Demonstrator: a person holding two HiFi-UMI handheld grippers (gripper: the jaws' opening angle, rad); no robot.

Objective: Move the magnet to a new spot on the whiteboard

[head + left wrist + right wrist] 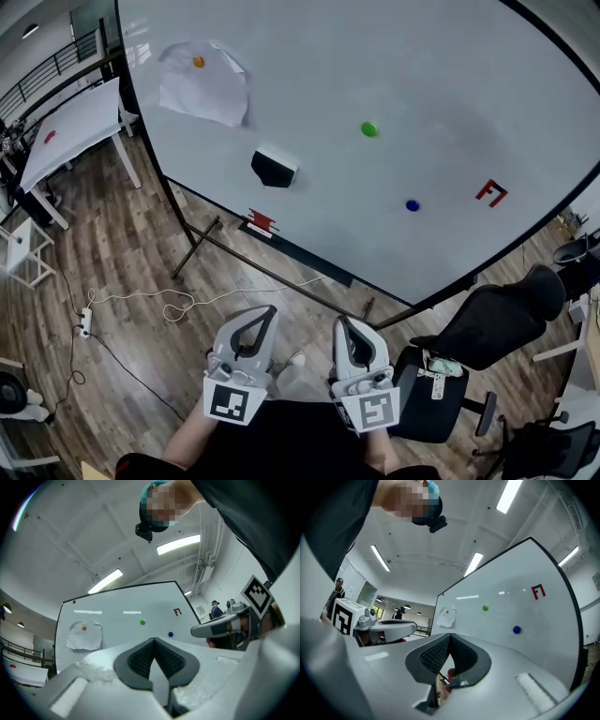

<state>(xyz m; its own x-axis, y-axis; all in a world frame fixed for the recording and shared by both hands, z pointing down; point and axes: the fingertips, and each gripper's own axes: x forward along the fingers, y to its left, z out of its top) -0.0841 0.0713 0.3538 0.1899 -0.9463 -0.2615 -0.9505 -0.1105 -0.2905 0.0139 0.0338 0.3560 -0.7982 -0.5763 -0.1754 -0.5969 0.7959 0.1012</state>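
Observation:
The whiteboard [450, 84] stands ahead with three round magnets on it: a green magnet [369, 128], a blue magnet [412, 204], and an orange magnet [198, 62] pinning a crumpled paper [211, 94]. My left gripper [270, 311] and right gripper [342, 322] hang low near my body, well short of the board, both shut and holding nothing. In the left gripper view my left gripper [153, 640] points at the board, with the green magnet [142, 622] and blue magnet [170, 633] above it. The right gripper [450, 635] faces the green magnet [485, 607] and blue magnet [516, 630].
A black eraser [274, 167] sticks to the board and a red F mark [491, 192] sits at its right. A black office chair [487, 328] stands at my right. A white table [70, 127] is at the left, and a cable with power strip [84, 323] lies on the wood floor.

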